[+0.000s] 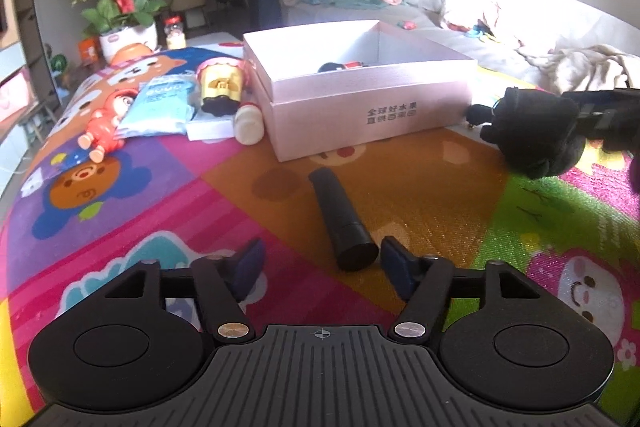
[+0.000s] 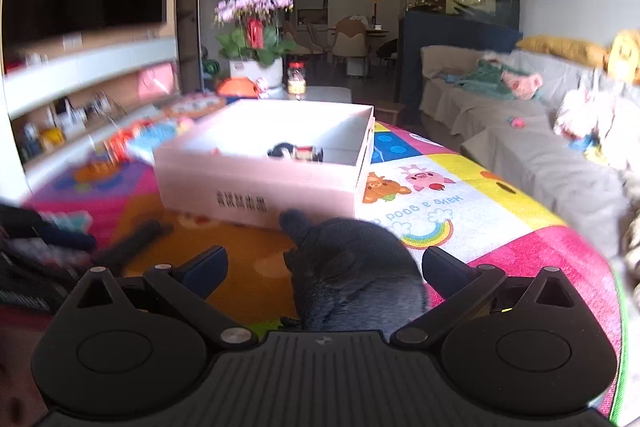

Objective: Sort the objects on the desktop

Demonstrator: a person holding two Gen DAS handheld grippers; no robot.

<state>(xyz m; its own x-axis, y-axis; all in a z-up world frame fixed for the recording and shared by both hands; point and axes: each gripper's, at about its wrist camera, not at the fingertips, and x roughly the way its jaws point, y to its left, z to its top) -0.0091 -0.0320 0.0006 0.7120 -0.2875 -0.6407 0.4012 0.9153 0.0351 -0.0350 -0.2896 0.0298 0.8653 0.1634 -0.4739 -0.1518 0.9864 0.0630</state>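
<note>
Left gripper (image 1: 320, 263) is held low over the mat (image 1: 420, 187), jaws spread wide, nothing grasped. The black tube (image 1: 342, 223) lies flat on the mat, its near end just inside the right-hand finger and off-centre in the gap, so recentring is probably needed before closing. Right gripper (image 2: 324, 267) is also released; the black plush toy (image 2: 356, 291) sits between its fingers, lying against the right-hand one and apart from the other, likely lined up for a grab. The pink box (image 1: 360, 107) stands open just beyond both, with a small toy (image 2: 294, 151) already inside, so it is presumably the sorting bin. More toys remain left of the box.
</note>
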